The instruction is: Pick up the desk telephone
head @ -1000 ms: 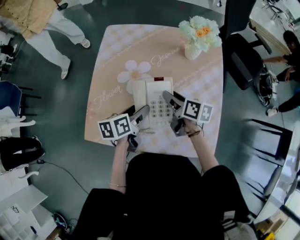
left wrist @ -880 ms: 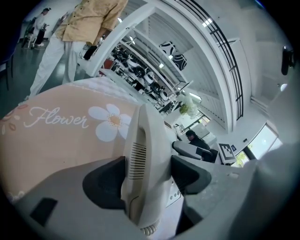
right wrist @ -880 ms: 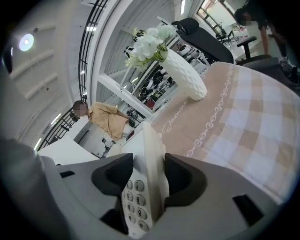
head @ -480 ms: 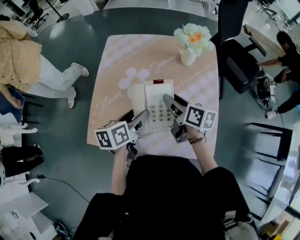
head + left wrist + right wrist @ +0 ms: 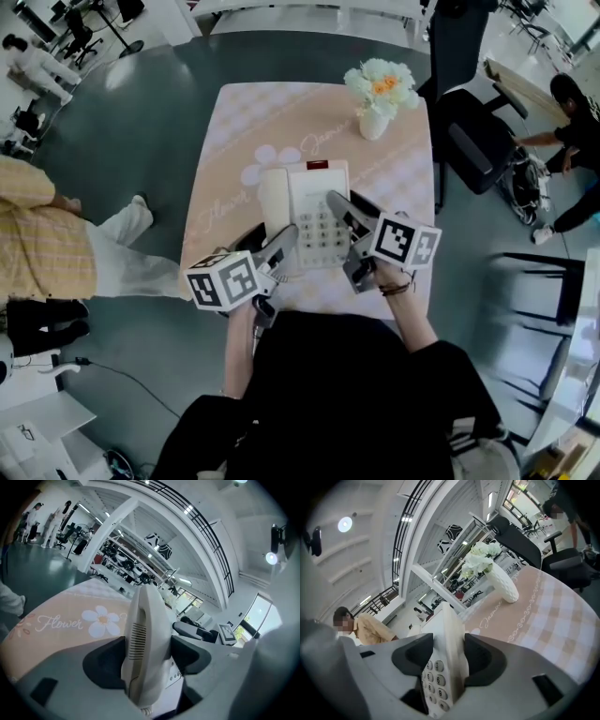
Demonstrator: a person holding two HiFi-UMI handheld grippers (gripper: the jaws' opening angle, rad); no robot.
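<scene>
The white plastic desk telephone point(image 5: 317, 211) with its grey keypad is sitting at the near middle of the square table point(image 5: 234, 141), which is wearing a peach checked cloth printed with a white flower and script. Whether the telephone is resting on the cloth or hanging just above it cannot be told. The left gripper point(image 5: 281, 242) is pinching the white handset point(image 5: 143, 639) on the telephone's left side, both dark jaws pressing against it. The right gripper point(image 5: 345, 220) is clamping the telephone's right edge beside the number keys point(image 5: 433, 677), its jaws tight on the casing. At the table's far right corner, a white textured vase point(image 5: 374, 123) of white and orange flowers is standing well apart from the telephone. A black office chair point(image 5: 478, 141) is standing beside that corner, and a person in a yellow top point(image 5: 42, 253) is bending on the grey-green floor to the left.
</scene>
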